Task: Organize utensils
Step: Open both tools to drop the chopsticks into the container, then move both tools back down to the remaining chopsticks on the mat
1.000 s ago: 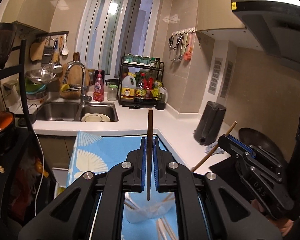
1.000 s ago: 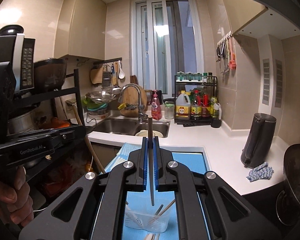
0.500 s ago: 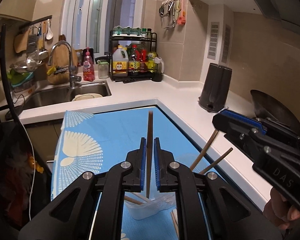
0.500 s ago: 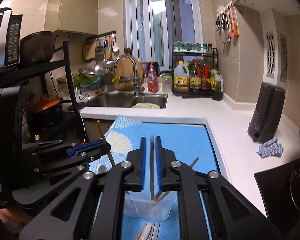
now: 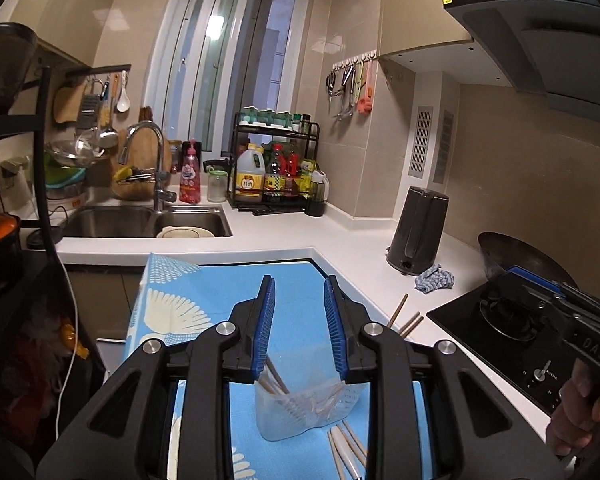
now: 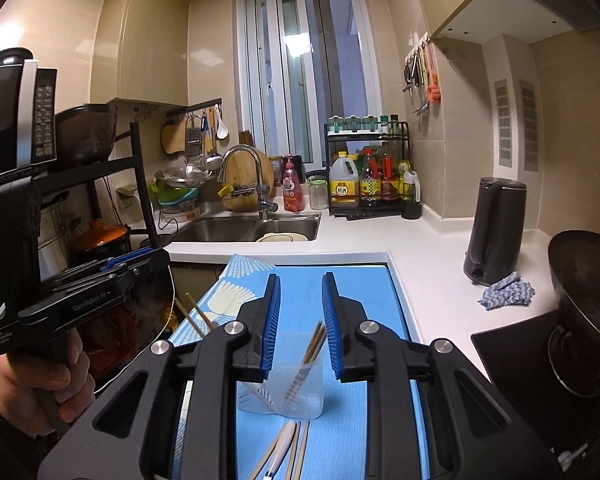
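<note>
Both the left gripper [image 5: 299, 328] and right gripper [image 6: 297, 324] hover with fingers apart, holding nothing; chopsticks [image 6: 310, 350] stand in the clear cup [image 6: 288, 394] on the blue cloth [image 6: 364, 292]; more utensils [image 6: 286, 446] lie just before it.

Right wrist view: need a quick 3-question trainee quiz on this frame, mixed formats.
1. True or false: the right tongs are shut on a chopstick.
2. The chopsticks in the clear plastic cup are: A) leaning against its wall, tips above the rim, B) flat on its bottom, C) across its rim.
3. Fill in: the loose utensils lie on the blue ____, on the camera side of the cup.

Key: 1 false, both the right tongs and the left tongs are open and empty. 2 A. 3 mat.
</note>
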`<state>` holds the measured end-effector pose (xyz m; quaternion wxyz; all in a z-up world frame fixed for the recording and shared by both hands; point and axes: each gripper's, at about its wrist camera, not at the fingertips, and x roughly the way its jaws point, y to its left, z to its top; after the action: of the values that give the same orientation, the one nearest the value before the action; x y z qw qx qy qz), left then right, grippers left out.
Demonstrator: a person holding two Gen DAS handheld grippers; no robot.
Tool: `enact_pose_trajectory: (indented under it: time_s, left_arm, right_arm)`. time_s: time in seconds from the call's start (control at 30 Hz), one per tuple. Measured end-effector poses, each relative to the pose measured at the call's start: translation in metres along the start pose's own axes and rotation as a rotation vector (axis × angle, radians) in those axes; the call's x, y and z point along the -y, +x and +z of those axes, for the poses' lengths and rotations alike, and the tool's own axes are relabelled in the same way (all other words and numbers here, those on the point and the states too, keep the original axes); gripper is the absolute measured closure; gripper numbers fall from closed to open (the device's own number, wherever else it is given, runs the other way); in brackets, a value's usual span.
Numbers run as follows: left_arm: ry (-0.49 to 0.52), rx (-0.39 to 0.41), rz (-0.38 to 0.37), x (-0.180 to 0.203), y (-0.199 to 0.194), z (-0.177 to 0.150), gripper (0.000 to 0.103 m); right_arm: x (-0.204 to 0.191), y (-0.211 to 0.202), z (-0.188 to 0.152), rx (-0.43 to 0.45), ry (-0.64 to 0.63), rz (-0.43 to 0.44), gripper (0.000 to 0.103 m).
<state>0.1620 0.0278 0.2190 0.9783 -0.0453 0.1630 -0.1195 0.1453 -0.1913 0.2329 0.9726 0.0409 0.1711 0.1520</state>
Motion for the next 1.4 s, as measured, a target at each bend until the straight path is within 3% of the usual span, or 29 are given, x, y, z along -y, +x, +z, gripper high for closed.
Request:
enact_pose_trajectory:
  time_s: [0.2, 0.27, 0.33, 0.57, 0.93, 1.1, 1.2, 1.4]
  left_arm:
    - [0.025, -0.02, 0.029, 0.011, -0.026, -0.034, 0.078]
    - [0.026, -0.036, 0.039, 0.014, -0.033, -0.052, 0.078]
    - [0.012, -0.061, 0.046, 0.017, -0.041, -0.073, 0.079]
    - [-0.016, -0.146, 0.063, 0.031, -0.054, -0.14, 0.086]
    - [-0.063, -0.275, 0.091, 0.05, -0.066, -0.226, 0.086]
    - [-0.055, -0.323, 0.089, 0.051, -0.056, -0.245, 0.085]
    - [-0.08, -0.344, 0.082, 0.047, -0.049, -0.251, 0.072]
    - [-0.083, -0.354, 0.064, 0.054, -0.043, -0.257, 0.072]
  right_arm:
    - [0.0, -0.03, -0.039, -0.014, 0.007, 0.001, 0.081]
    - [-0.001, -0.035, -0.055, -0.03, 0.014, 0.01, 0.085]
    - [-0.002, -0.039, -0.072, -0.055, 0.021, 0.031, 0.098]
    - [0.005, -0.047, -0.141, -0.142, 0.08, 0.023, 0.098]
    - [0.002, -0.03, -0.241, -0.291, 0.152, 0.022, 0.095]
    - [0.003, -0.018, -0.256, -0.329, 0.168, 0.026, 0.094]
    - [0.0, -0.009, -0.259, -0.355, 0.164, 0.038, 0.089]
    - [-0.004, 0.005, -0.267, -0.411, 0.142, 0.015, 0.088]
